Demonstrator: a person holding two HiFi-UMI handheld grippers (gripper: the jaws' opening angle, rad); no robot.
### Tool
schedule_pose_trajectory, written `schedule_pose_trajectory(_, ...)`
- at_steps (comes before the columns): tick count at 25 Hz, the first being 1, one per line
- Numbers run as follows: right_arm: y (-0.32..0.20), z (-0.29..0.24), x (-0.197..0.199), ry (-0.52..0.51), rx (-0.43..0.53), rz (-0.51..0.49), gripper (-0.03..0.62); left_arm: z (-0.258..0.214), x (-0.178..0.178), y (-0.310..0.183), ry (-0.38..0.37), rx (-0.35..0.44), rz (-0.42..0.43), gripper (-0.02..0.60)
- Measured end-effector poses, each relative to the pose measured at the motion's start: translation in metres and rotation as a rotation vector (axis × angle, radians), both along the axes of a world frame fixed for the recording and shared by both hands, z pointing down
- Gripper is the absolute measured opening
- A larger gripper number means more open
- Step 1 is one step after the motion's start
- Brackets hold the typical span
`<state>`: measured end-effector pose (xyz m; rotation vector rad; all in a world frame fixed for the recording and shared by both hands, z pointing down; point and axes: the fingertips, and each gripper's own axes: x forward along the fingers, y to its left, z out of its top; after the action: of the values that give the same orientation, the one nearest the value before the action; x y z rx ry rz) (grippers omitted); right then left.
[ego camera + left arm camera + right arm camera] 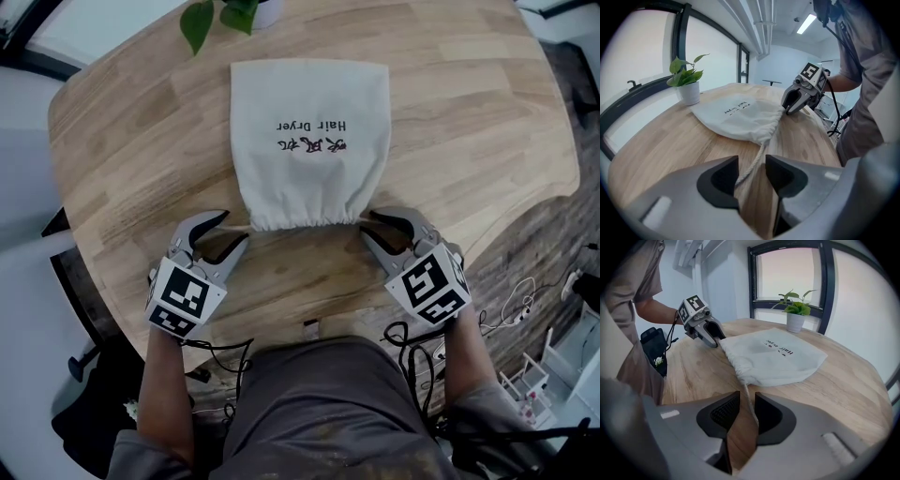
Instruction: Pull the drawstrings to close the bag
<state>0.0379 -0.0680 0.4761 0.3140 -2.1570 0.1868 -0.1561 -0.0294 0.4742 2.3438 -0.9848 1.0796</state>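
Nearest, at the front edge of the wooden table (141, 159): left gripper (752, 168), tilted down toward the tabletop. Jaws apart by a moderate gap. Left drawstring (757, 157) lying in that gap close against one pad, not clamped.

Level with it on the other side: right gripper (746, 411), also tilted down. Jaws parted more narrowly, bare wood visible between the pads. Right drawstring (747, 397) threaded through the gap, not pinched.

Between both grippers: gathered mouth of the white drawstring bag (309, 150), puckered, with one cord leaving each corner toward its gripper.

Further back: bag body flat on the table, printed "Hair Dryer".

Farthest: potted plant (686, 84) at the far table edge, just behind the bag.
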Motion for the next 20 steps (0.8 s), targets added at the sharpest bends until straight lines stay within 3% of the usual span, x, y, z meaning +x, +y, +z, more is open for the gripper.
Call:
schedule_pose_trajectory(2,0.001,0.000,0.000,0.001,0.004,-0.008,0.121,0.000,0.003,0.001,-0.010,0.007,0.025,0.166)
schedule_pose_trajectory(5,-0.001,0.000,0.001,0.008,0.023,-0.011,0.044,0.001,0.007,0.004,-0.047,0.005,0.056,0.015)
schedule_pose_trajectory(10,-0.001,0.000,0.003,0.006,0.039,-0.005,0.043,0.002,0.006,0.002,-0.005,-0.021,0.021,0.014)
schedule_pose_trajectory(13,-0.002,0.001,0.003,0.018,0.021,0.047,0.041,0.001,0.003,0.001,0.008,-0.022,-0.047,0.011)
schedule_pose_trajectory(20,-0.001,0.003,0.003,0.047,0.008,0.111,0.037,0.004,-0.008,-0.001,-0.079,-0.034,-0.147,0.008)
